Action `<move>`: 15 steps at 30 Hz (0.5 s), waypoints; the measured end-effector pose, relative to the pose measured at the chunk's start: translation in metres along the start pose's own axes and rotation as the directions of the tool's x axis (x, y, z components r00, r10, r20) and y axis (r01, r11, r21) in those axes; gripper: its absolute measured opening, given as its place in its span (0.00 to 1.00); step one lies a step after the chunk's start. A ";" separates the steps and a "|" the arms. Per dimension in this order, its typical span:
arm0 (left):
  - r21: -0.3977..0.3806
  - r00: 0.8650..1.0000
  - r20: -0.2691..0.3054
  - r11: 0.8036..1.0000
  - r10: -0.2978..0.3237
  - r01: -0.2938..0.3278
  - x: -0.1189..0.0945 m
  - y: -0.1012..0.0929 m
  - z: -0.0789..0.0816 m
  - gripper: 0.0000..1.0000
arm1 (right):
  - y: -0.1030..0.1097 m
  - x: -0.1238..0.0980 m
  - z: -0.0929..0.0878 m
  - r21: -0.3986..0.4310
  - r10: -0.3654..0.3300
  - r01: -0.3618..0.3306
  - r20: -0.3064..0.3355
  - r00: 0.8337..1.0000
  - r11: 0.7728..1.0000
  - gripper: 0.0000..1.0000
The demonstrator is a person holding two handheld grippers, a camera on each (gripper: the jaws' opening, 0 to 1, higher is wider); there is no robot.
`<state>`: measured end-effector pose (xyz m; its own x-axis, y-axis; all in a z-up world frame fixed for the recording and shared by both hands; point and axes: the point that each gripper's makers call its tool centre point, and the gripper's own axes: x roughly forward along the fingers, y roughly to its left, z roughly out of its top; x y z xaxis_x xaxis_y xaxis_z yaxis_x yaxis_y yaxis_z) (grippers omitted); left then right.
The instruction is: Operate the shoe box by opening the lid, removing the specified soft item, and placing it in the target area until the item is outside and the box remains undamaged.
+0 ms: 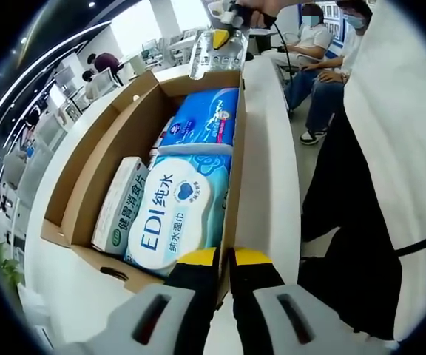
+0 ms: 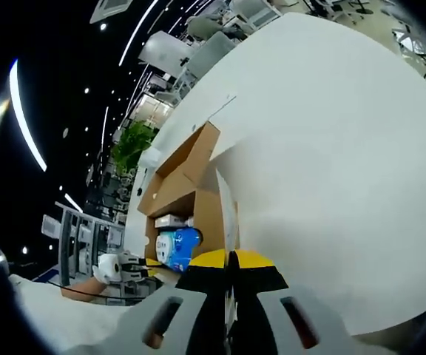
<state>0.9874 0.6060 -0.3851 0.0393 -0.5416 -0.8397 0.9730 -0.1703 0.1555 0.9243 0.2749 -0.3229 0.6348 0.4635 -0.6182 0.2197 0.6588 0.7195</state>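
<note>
While both claws pinch its rim, open box (image 1: 109,159), wet wipes (image 1: 180,214), seated people (image 1: 309,52)

Seated people (image 1: 313,55), potted plant (image 2: 130,146), white table (image 2: 331,163)

Right gripper (image 2: 230,260), jaws seemingly together, faces the open shoe box (image 2: 191,192).

A long white desk (image 1: 272,148) runs through a bright open office. People sit on chairs (image 1: 313,44) beyond it. Light strips (image 2: 28,118) curve across a dark ceiling; a green plant (image 2: 130,144) stands among further white desks (image 2: 168,52).
</note>
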 end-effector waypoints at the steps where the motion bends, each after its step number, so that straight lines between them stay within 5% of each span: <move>1: -0.001 1.000 -0.001 1.000 0.001 -0.001 0.000 0.000 0.000 0.06 | 0.002 0.002 -0.003 -0.004 -0.003 0.003 -0.001 1.000 1.000 0.00; 7: -0.004 1.000 0.000 1.000 0.004 -0.004 0.000 0.000 0.000 0.06 | -0.005 0.009 -0.010 -0.015 -0.030 0.029 -0.028 0.999 0.999 0.00; 12: -0.008 1.000 -0.002 1.000 0.002 -0.002 0.000 0.000 0.000 0.06 | -0.014 0.012 -0.008 -0.110 -0.142 0.138 -0.039 0.989 0.984 0.00; 15: -0.008 1.000 -0.002 1.000 0.004 -0.004 0.000 0.000 0.000 0.06 | -0.006 0.015 -0.006 -0.081 -0.097 0.095 -0.026 0.995 0.992 0.00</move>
<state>0.9873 0.6057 -0.3850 0.0441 -0.5408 -0.8400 0.9747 -0.1610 0.1548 0.9279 0.2815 -0.3384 0.5911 0.4122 -0.6933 0.2186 0.7455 0.6297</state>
